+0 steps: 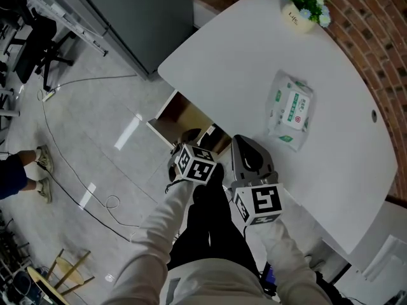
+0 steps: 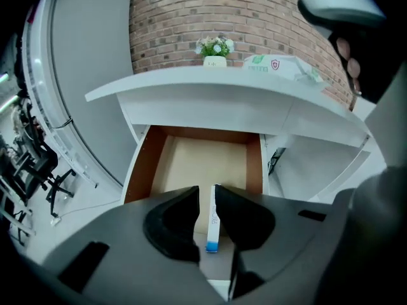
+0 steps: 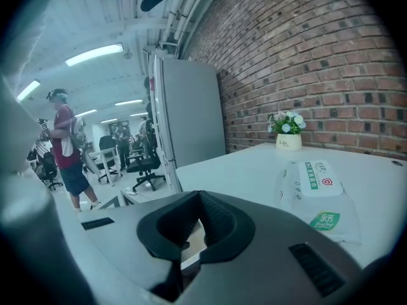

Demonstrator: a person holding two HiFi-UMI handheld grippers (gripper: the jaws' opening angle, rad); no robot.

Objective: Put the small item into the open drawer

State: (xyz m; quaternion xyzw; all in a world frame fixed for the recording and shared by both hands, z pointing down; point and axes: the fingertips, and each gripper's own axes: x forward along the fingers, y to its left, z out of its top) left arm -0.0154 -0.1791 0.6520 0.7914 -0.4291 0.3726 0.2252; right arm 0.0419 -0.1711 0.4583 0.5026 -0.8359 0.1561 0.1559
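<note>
The small white-and-blue box (image 2: 213, 224) shows between the fingers of our left gripper (image 2: 205, 190), over the near end of the open drawer (image 2: 141, 167). These fingers stand apart, the left one clear of the box. Our right gripper (image 3: 199, 197) has its fingers closed on nothing, near the white bench (image 3: 248, 164) and the wet-wipes pack (image 3: 315, 196) lying on it.

The drawer (image 2: 191, 164) stood pulled out, with open room behind the small box (image 2: 213, 224) at its front and the desk top (image 2: 210, 84) overhanging its rear. A wipes pack (image 1: 290, 110) and a flower pot (image 1: 304, 8) occupied the desk, well apart.
</note>
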